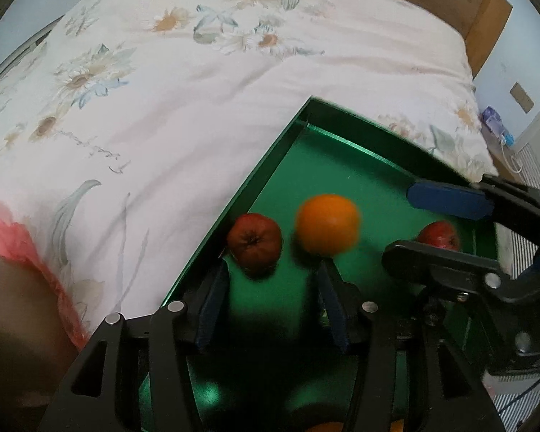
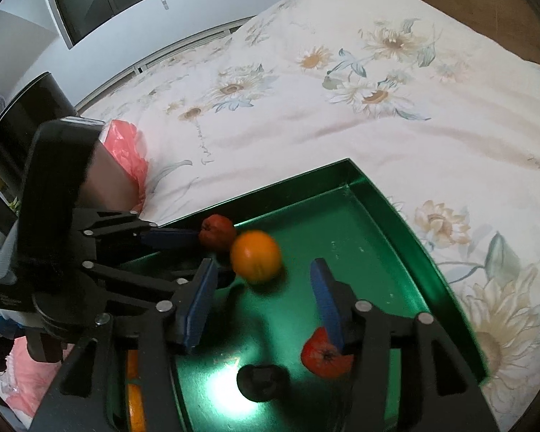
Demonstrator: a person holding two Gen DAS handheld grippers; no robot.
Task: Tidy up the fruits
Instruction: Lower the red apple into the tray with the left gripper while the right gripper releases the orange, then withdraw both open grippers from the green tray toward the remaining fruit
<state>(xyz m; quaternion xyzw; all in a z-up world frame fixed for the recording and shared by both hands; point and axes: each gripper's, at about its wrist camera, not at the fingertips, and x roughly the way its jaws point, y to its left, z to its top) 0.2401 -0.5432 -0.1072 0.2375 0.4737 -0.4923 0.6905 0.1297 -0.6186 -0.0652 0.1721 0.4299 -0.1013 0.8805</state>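
Left wrist: left hand-held gripper point(image 1: 270, 302) open, empty, over green tray point(image 1: 360, 165) on bed point(image 1: 162, 108). Dark red fruit point(image 1: 254, 242) by tray's left wall, orange point(image 1: 327, 224) loose just ahead.

Right wrist: right hand-held gripper point(image 2: 262, 302) open, empty; orange looks just placed. Next: fetch another fruit; far half of the tray is free.

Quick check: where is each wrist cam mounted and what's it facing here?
Left wrist: on the left tool, angled down at the green metal tray on the floral bedspread; right tool enters at right.
Right wrist: on the right tool, same tray, left tool at left.
Shared: round orange fruit, two red fruits.
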